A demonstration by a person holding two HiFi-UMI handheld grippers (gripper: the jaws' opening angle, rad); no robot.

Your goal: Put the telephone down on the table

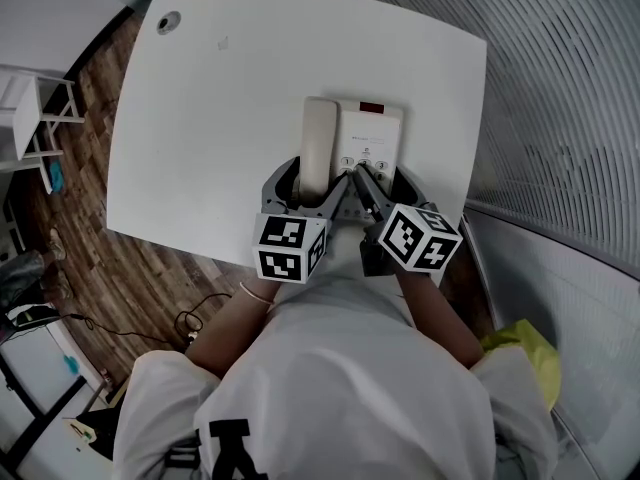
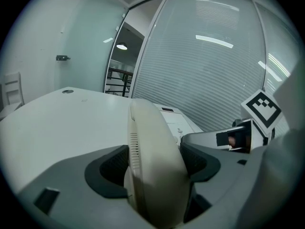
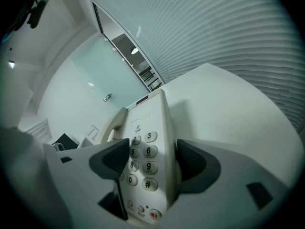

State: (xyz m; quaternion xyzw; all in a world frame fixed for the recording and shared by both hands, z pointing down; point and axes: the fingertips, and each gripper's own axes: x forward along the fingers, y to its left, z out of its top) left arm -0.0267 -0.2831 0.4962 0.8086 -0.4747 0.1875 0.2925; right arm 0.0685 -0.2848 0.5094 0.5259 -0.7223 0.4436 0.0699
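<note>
A cream telephone base (image 1: 372,128) with keypad sits low over the right part of the white table (image 1: 220,118), its handset (image 1: 318,148) in the cradle on its left side. My left gripper (image 1: 312,183) is shut on the near end of the handset (image 2: 152,151), a pad pressed against each side. My right gripper (image 1: 385,180) is shut on the base (image 3: 147,147), with one pad on the keypad and the other on the right edge. The two grippers are side by side, almost touching. Whether the phone rests on the table I cannot tell.
The table's right edge runs close to a glass wall with blinds (image 1: 560,118). A round cable hole (image 1: 167,22) is at the far left corner. A white chair (image 1: 35,118) and loose cables (image 1: 190,318) are on the wooden floor to the left.
</note>
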